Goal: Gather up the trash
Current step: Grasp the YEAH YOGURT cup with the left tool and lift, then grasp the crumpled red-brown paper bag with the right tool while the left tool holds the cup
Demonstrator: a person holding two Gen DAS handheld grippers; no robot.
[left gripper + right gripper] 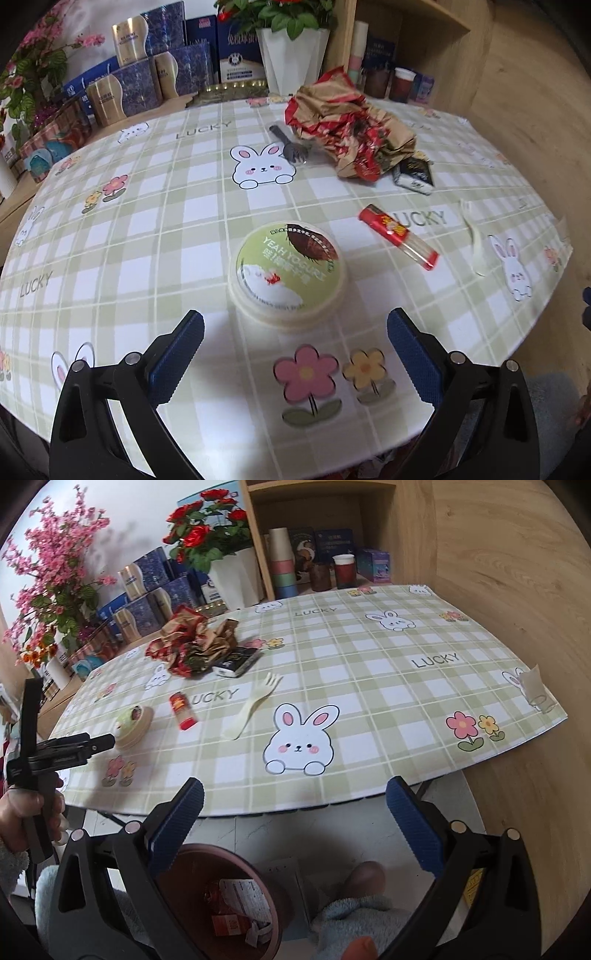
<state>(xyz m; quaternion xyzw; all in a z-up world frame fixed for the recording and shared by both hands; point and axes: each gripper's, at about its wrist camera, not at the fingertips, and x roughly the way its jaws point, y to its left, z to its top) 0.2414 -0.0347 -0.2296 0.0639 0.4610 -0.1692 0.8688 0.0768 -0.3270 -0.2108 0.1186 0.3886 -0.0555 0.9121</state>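
The left tongs (295, 332) are standing wide open and empty over the near edge of the tabletop (155, 206), and the yogurt tub (287, 272) is sitting straight ahead of them, just beyond the fingertips and centred in the gap; being round, it is offering no long axis to line up with. Farther out, the red lighter (399, 232) is lying to the right with its length running diagonally away, then the white fork (476, 236), the dark spoon (290, 146) and the crumpled wrapper (347, 129). The right tongs (295, 801) are also gaping empty, hanging off the table edge above the brown bin (236, 893) on the floor. The left hand is looking nearer the tub.
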